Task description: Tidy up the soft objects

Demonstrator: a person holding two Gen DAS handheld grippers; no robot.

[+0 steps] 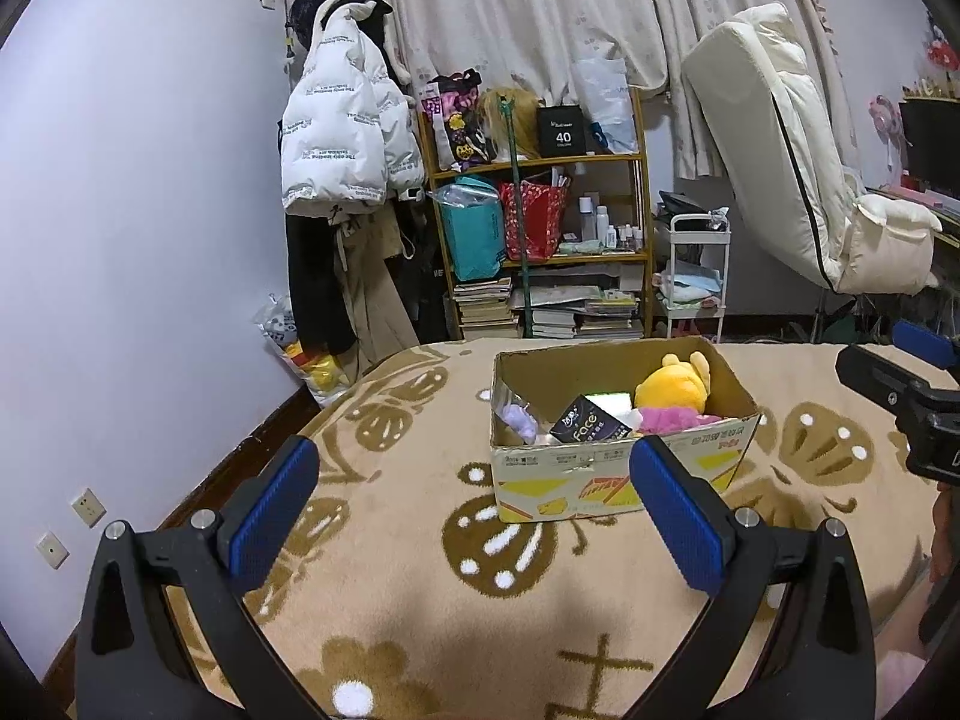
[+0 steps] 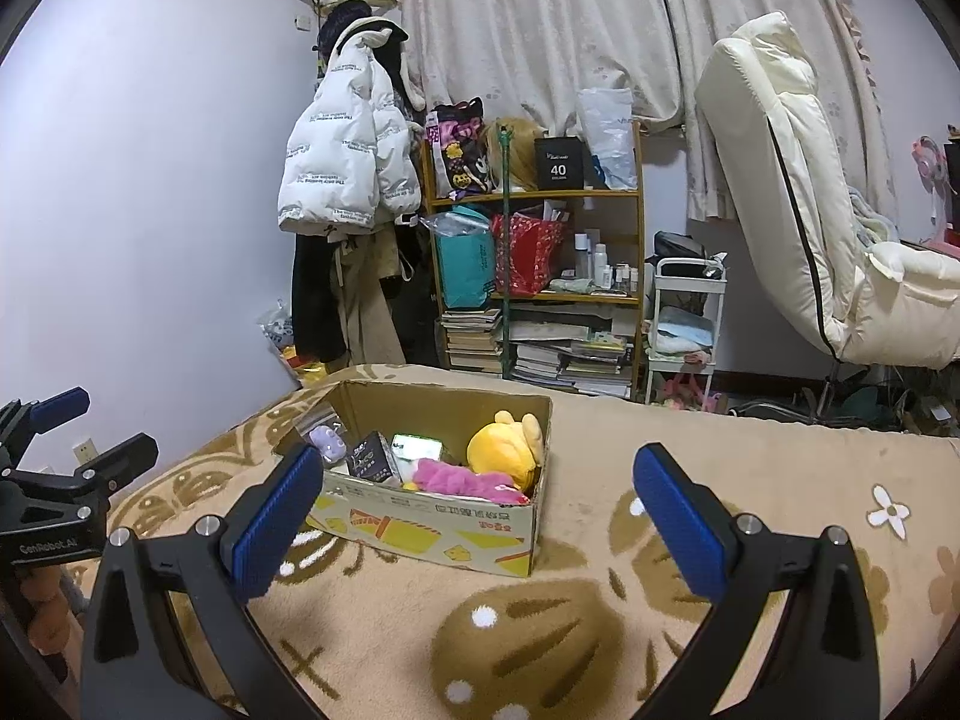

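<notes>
Far left, a pale wall with a white puffer jacket hanging at its edge, dark clothes beneath it. Next along, a wooden shelf packed with bags, bottles and stacks of books, then a small white cart, and a cream reclining chair tipped back against the curtains.

Down front, the left claw hangs over the beige patterned blanket, blue pads wide apart and nothing between them. Just beyond it sits the cardboard box, open at the top, resting on the blanket. Inside, going left to right: a small purple plush toy against the left wall, a dark tissue pack in the middle, a pink fluffy piece at the front edge, and a yellow plush toy filling the right end.

From the right wrist view, the box lies ahead and to the left, the yellow plush toy and pink fluffy piece plain to see at its right end. The right claw also stands spread open and holding nothing above the blanket. The left claw shows at the far left edge, and the right claw peeks in at the right edge of the left wrist view.
</notes>
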